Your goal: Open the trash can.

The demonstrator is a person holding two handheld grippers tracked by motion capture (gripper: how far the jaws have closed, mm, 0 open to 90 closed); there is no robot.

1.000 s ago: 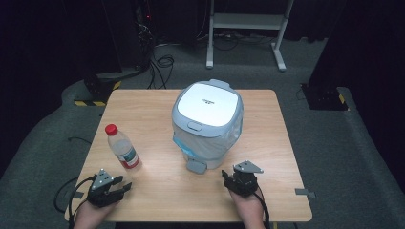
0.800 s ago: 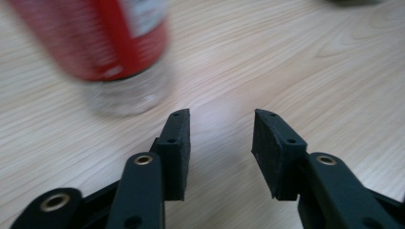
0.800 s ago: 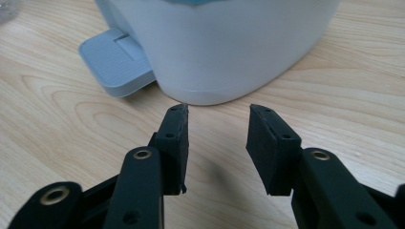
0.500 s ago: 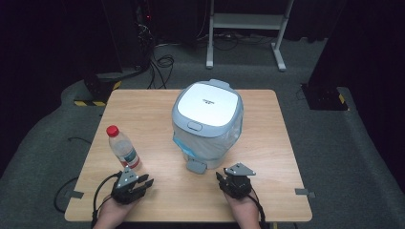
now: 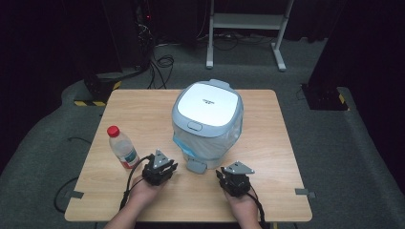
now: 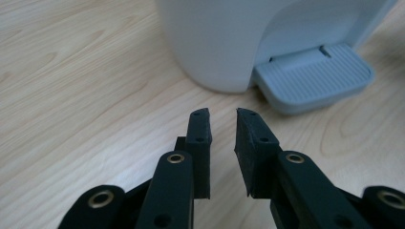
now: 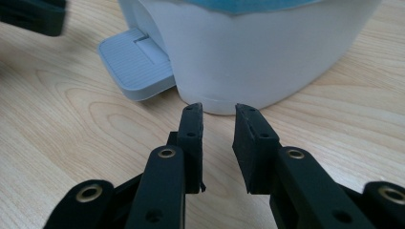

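Both tongs, left (image 5: 165, 167) and right (image 5: 234, 177), are hovering slightly parted and empty beside the white lidded pedal bin (image 5: 208, 119) at frame centre; crowding leftward risks toppling the red-capped plastic bottle (image 5: 122, 147).

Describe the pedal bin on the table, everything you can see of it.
The bin is a rounded white tub that looks like plastic, standing upright near the middle of the wooden table. Its grey-rimmed lid is shut, with a small front catch. A blue liner peeks out under the lid. A ribbed grey pedal juts from the base toward the person and looks to lie on the tabletop. Nothing else touches the bin; both tools sit short of it.
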